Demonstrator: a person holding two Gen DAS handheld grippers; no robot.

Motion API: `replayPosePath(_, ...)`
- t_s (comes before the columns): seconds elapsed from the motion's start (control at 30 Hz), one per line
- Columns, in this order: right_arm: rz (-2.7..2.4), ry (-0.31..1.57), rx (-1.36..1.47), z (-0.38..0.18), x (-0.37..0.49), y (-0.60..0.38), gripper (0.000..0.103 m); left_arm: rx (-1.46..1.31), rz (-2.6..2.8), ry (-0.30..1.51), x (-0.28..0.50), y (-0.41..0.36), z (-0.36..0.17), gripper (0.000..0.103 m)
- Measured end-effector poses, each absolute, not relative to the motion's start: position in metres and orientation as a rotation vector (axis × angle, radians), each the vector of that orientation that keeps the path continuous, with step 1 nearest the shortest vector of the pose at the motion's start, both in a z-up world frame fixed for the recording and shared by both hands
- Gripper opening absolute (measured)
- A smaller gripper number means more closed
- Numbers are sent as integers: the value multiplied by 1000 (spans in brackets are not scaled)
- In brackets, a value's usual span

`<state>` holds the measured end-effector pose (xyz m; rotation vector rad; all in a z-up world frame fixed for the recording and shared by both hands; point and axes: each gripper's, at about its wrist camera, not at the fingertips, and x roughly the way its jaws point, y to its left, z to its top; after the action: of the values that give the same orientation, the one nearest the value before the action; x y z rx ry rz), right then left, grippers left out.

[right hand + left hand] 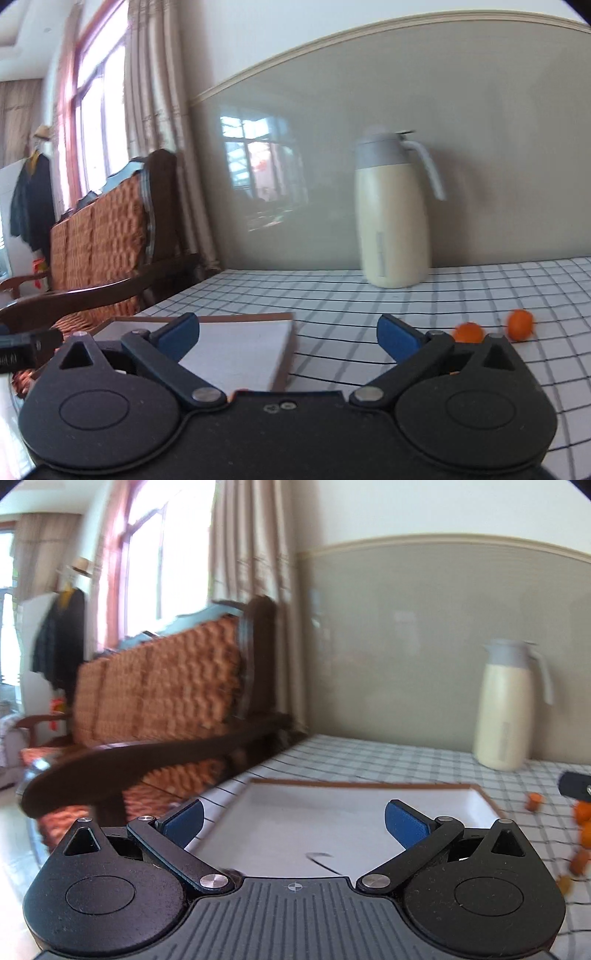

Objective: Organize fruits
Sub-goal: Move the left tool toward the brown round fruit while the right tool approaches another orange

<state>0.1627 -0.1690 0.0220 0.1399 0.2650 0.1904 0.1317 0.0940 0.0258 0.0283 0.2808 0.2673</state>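
1. Left gripper [294, 825]: blue pads spread wide, nothing between them. It hangs over the near edge of the white tray [476, 801], which serves as landmark. The part of the tray in view holds no fruit.
2. Right gripper [288, 334]: pads equally wide apart, empty, positioned at the tray's right corner, over the checked tablecloth [369, 295].
3. Fruit: small orange fruits [468, 332] lie loose on the cloth, right of the tray and apart from it; a second one [520, 324] sits just beyond. The left view shows more orange pieces [583, 823] at its far right edge; blurred, count uncertain.
4. Risk: round fruit on smooth cloth may roll if a pad nudges it before closing; an off-centre grip may squirt it sideways.
5. Risk: frames are smeared, so aim at such small targets is poor.
6. Risk: cream thermos jug [393, 221], behind the tray near the wall, could be clipped by a wide sweep.
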Motion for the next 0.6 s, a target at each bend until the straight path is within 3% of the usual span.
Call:
replayPosePath(0.37,-6,292,296,24,145,-267,97,93,56,286,130,14,20,103)
replayPosePath(0.6,-76,318,284,20,134,-295,90,153,-74,298,124,-35,12,103)
